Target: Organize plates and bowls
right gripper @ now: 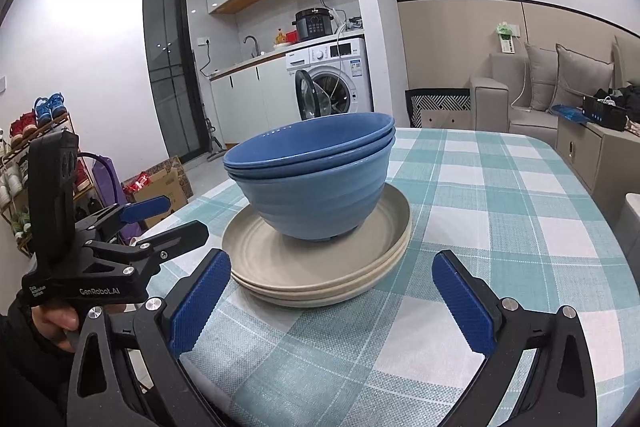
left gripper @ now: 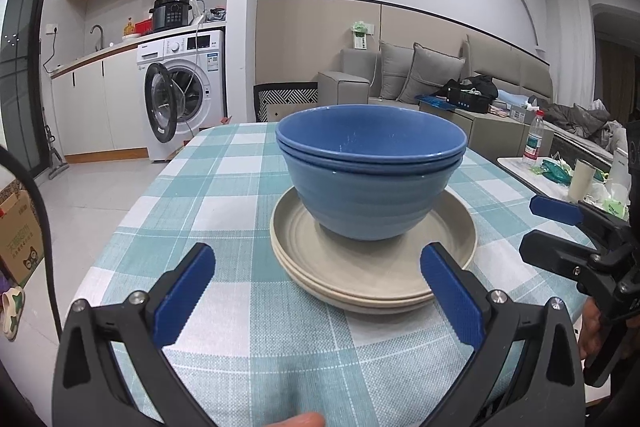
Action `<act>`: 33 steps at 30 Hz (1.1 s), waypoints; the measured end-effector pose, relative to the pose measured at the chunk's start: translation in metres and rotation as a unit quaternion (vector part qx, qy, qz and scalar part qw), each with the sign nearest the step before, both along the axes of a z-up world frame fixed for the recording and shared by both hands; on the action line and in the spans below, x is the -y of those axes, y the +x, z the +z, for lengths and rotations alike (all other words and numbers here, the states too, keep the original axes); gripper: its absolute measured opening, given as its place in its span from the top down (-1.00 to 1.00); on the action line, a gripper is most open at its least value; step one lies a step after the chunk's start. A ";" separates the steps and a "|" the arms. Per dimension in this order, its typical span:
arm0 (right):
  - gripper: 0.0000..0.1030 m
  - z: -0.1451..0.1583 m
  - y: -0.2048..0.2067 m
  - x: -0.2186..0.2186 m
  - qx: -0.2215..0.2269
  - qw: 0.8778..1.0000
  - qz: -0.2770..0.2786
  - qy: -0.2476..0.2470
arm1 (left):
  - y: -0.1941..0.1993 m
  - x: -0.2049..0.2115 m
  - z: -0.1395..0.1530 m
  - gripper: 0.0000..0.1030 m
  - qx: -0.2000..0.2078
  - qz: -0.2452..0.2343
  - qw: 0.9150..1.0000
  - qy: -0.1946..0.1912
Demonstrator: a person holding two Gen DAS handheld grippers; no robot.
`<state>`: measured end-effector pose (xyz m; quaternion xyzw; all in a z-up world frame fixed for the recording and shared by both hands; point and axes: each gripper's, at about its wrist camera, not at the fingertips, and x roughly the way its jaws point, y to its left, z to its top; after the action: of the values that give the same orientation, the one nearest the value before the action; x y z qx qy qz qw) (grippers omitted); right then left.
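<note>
Two nested blue bowls (left gripper: 372, 183) stand on a stack of beige plates (left gripper: 348, 275) on the checked tablecloth (left gripper: 224, 187). My left gripper (left gripper: 316, 267) is open and empty, just short of the plates' near rim. The right gripper (left gripper: 548, 227) shows open at the right edge of the left wrist view. In the right wrist view the bowls (right gripper: 316, 179) sit on the plates (right gripper: 272, 267). My right gripper (right gripper: 332, 275) is open and empty, near the plates' front rim. The left gripper (right gripper: 168, 219) shows open at the left.
A side table with a water bottle (left gripper: 534, 137) and a cup (left gripper: 580, 179) stands right of the table. A washing machine (left gripper: 184, 91) with its door open and a sofa (left gripper: 420, 75) stand beyond. A cardboard box (right gripper: 160, 187) and a shoe rack (right gripper: 36, 131) stand left.
</note>
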<state>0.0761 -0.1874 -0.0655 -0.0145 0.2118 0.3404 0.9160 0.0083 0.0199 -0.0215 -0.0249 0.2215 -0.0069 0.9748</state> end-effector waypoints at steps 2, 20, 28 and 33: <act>-0.99 -0.001 -0.003 0.000 0.005 1.000 0.001 0.002 | -0.002 0.000 -0.002 -1.00 0.002 0.004 1.000 0.001; -0.99 -0.009 -0.024 0.010 0.028 0.999 -0.005 0.022 | -0.025 0.000 -0.014 -1.00 0.019 0.008 1.000 0.000; -0.99 -0.016 -0.032 0.010 0.029 0.999 -0.004 0.020 | -0.027 -0.003 -0.019 -1.00 0.017 0.011 1.000 -0.012; -0.99 -0.018 -0.037 0.007 0.036 0.999 -0.003 0.014 | -0.027 -0.004 -0.020 -1.00 0.017 0.012 1.000 -0.014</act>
<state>0.0392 -0.1941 -0.0840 -0.0134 0.1735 0.3402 0.9241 -0.0184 0.0238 -0.0420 -0.0409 0.2047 0.0012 0.9780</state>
